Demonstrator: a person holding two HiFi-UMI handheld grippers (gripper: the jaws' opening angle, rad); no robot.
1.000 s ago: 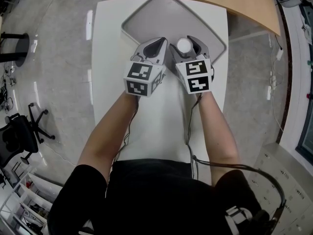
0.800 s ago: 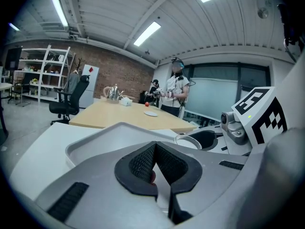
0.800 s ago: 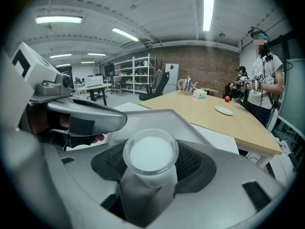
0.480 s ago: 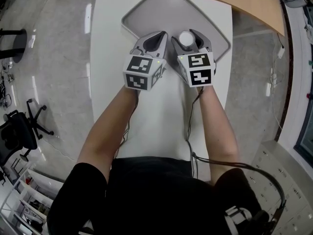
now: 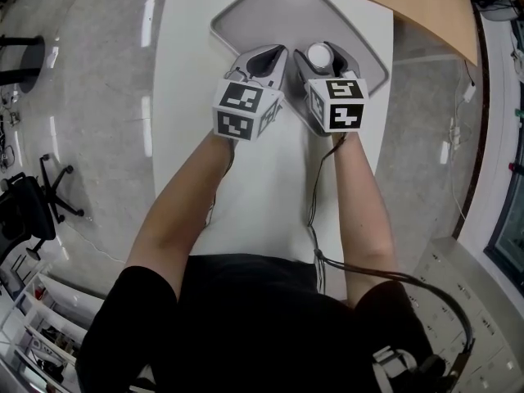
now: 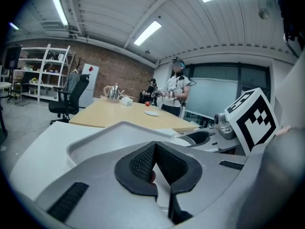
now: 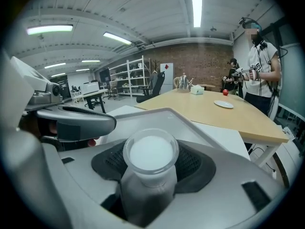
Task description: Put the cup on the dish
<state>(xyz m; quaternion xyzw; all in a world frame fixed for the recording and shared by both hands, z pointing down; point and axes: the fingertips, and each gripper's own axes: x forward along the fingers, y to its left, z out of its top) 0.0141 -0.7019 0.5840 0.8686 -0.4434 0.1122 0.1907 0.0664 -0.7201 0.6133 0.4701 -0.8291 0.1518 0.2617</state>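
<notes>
Head view puts the left gripper [image 5: 264, 60] at the near edge of the grey dish [image 5: 274, 11], jaws pressed together on nothing. Just to its right, the right gripper [image 5: 325, 54] pinches the white cup [image 5: 319, 55] upright over the dish's near right part. Whether the base rests on the dish is hard to tell; probably not quite. Lowering and letting go remain. The idle gripper crowds that side; the wooden table [image 5: 409, 6] beyond is clear of it.
</notes>
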